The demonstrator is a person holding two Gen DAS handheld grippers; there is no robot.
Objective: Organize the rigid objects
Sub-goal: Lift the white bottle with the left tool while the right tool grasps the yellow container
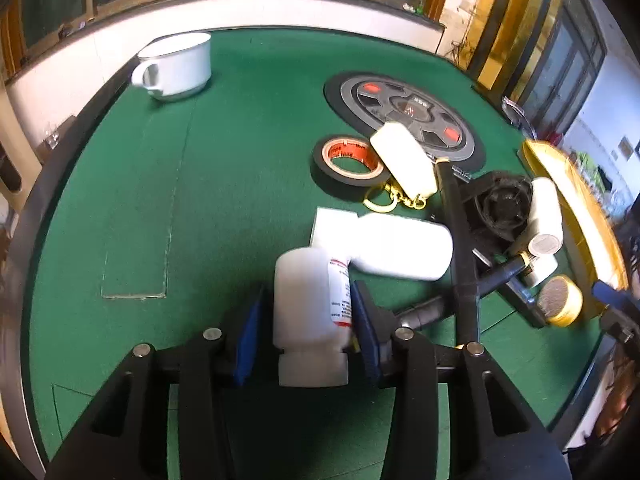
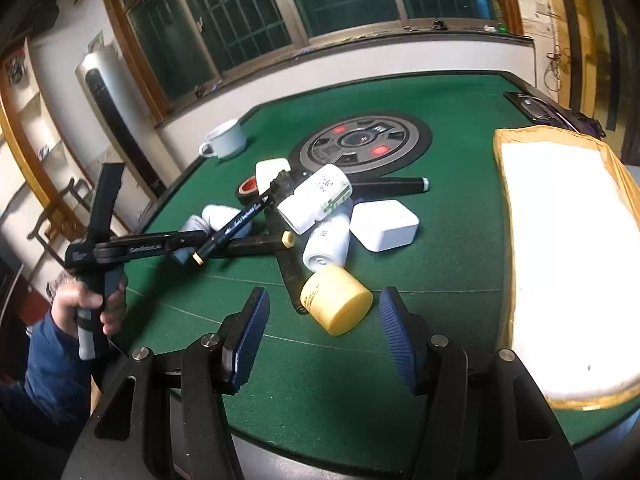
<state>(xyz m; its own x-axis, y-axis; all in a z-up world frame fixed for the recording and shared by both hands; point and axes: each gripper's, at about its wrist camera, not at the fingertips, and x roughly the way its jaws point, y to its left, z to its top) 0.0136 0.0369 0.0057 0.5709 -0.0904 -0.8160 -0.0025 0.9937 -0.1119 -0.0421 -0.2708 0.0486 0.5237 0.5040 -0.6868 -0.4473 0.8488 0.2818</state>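
Observation:
My left gripper (image 1: 309,289) is shut on a small white bottle (image 1: 308,312) with a red-printed label, which lies cap toward the camera on the green table (image 1: 160,200). In the right wrist view a hand in a blue sleeve holds that gripper (image 2: 180,246) at the left of the pile. My right gripper (image 2: 323,292) is open, with a yellow jar (image 2: 336,304) lying on its side just beyond its fingertips and untouched. The pile behind holds two white bottles (image 2: 314,196) (image 2: 326,240), a white box (image 2: 384,224) and a black pen (image 2: 236,224).
A tan tray with a white liner (image 2: 568,264) sits at the right. A black tape roll (image 1: 348,164), a white keyring case (image 1: 404,160), a bigger white bottle (image 1: 400,246) and a black folding stand (image 1: 460,232) lie mid-table. A white mug (image 1: 176,66) stands far left.

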